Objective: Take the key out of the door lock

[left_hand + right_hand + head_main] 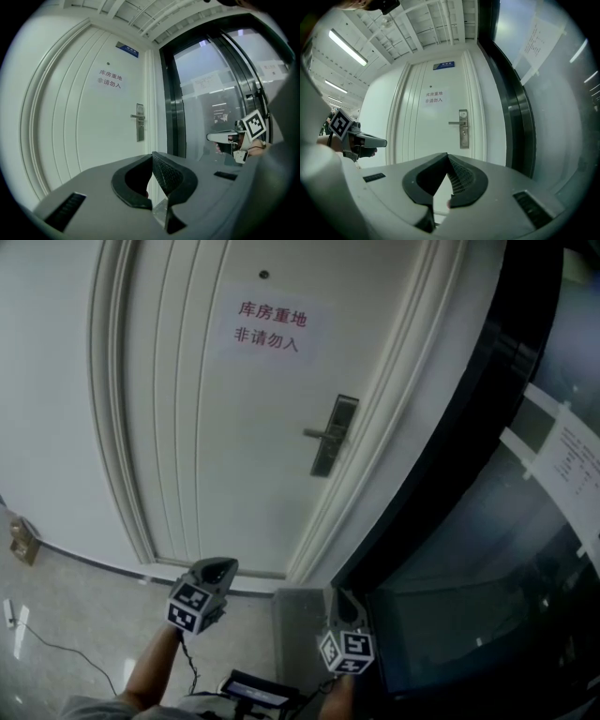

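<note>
A white door (234, 427) stands ahead, with a metal lock plate (334, 437) and a lever handle (317, 434) at its right edge. The plate also shows in the left gripper view (139, 123) and the right gripper view (463, 129). A key is too small to make out in any view. My left gripper (217, 566) and right gripper (342, 601) are held low, side by side, well short of the door and pointing at it. The left gripper (152, 157) has its tips together on nothing. The right gripper (447, 157) is also shut and empty.
A paper sign with red characters (270, 326) hangs on the door. A dark glass wall in a black frame (487, 521) runs along the right, with papers (572, 460) taped on it. A small box (23, 542) and a cable (56, 648) lie on the floor at left.
</note>
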`<state>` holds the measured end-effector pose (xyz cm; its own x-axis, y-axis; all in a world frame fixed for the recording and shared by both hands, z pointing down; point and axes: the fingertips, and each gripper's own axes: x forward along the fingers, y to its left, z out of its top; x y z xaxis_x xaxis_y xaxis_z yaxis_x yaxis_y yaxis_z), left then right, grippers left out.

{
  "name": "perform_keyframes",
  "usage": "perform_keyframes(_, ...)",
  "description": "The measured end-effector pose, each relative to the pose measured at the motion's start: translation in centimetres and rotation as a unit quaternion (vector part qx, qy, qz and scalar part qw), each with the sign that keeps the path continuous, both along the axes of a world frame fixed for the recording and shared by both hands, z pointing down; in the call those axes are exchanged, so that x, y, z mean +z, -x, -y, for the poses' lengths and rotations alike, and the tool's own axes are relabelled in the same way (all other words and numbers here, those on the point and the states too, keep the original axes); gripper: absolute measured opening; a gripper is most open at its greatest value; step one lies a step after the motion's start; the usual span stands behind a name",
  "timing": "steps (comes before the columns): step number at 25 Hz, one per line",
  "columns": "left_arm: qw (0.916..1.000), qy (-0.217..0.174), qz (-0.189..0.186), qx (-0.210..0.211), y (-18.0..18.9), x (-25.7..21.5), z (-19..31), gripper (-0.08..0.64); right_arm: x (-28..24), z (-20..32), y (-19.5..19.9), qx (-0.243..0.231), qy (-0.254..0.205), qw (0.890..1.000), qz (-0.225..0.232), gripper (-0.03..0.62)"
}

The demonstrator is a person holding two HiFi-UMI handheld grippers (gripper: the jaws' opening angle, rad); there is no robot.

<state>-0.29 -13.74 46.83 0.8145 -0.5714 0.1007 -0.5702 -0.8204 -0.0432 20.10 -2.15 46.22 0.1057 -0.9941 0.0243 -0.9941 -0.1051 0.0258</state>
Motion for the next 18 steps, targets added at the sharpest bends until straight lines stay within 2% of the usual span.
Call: perform_keyframes(18, 0.9998, 0.013, -0.001, 0.012, -2.7, 1.2, 9.6, 0.008, 0.4, 8.9, -2.1, 0.013, 0.006, 1.000, -0.002, 0.005)
